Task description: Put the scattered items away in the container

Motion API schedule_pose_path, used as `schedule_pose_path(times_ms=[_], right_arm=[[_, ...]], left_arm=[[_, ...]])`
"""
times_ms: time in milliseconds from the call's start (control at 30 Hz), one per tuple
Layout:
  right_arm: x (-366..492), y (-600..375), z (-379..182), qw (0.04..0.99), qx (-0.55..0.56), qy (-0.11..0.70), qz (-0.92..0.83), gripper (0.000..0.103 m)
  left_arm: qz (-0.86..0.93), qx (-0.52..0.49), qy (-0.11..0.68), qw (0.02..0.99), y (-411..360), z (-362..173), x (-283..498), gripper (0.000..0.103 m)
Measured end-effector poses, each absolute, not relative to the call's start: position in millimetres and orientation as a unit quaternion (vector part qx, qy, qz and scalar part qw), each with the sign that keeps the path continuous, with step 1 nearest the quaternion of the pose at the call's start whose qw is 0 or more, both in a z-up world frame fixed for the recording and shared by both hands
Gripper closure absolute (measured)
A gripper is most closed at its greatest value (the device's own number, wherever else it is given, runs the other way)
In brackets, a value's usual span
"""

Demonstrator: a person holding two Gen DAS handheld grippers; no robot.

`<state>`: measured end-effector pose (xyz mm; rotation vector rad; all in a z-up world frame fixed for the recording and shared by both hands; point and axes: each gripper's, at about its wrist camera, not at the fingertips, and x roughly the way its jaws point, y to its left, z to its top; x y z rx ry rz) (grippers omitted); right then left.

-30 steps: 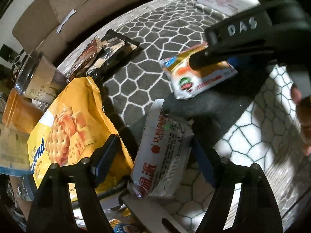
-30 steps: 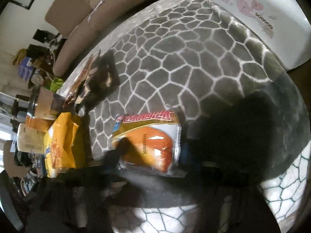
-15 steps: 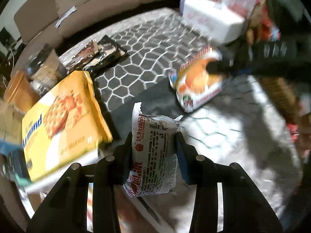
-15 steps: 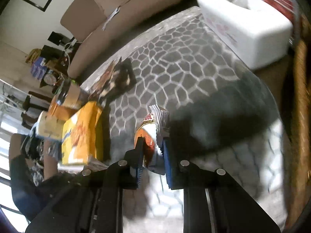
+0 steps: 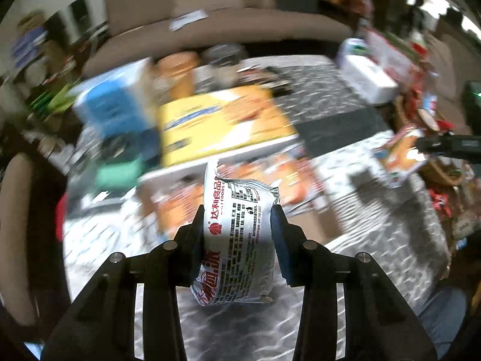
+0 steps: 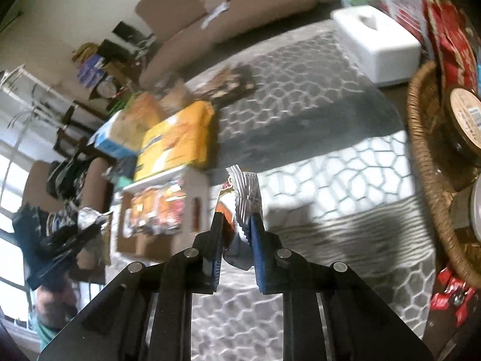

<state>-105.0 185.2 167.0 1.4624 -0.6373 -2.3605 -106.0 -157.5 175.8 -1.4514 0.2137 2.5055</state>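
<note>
My left gripper (image 5: 239, 222) is shut on a white snack packet with red Chinese print (image 5: 237, 237) and holds it lifted above the patterned table. My right gripper (image 6: 237, 228) is shut on an orange-and-white snack packet (image 6: 242, 201), held edge-on above the table; it also shows in the left wrist view (image 5: 401, 156) at the far right. A wicker basket (image 6: 421, 138) with jars and packets in it stands at the right edge of the right wrist view.
A yellow biscuit bag (image 6: 177, 138), a blue box (image 6: 111, 144), a flat box of orange packets (image 6: 156, 207) and dark wrappers (image 6: 231, 81) lie on the table's left side. A white tissue box (image 6: 378, 48) stands at the back right. A sofa (image 6: 210, 24) lies behind.
Both grippers have lifted their packets off the table and pulled back, so more of the table and room shows. The right gripper has moved toward the basket.
</note>
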Motion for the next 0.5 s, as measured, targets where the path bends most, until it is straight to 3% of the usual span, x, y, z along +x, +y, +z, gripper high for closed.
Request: schedule_pose_path(times_ms=[233,500], right_arm=[[-112.6,91.3,173.4,0.209,0.502,-0.201,-0.815,0.087],[-117.7,14.1,115.6,0.289,0.481,-0.191,-0.805,0.087]], left_arm=[[0.853,-0.515,0.013,0.090,-225.7,150.7,-97.0,0.065],[0.850,-0.516,0.009,0.101,-227.8,136.7,-111.6,0.065]])
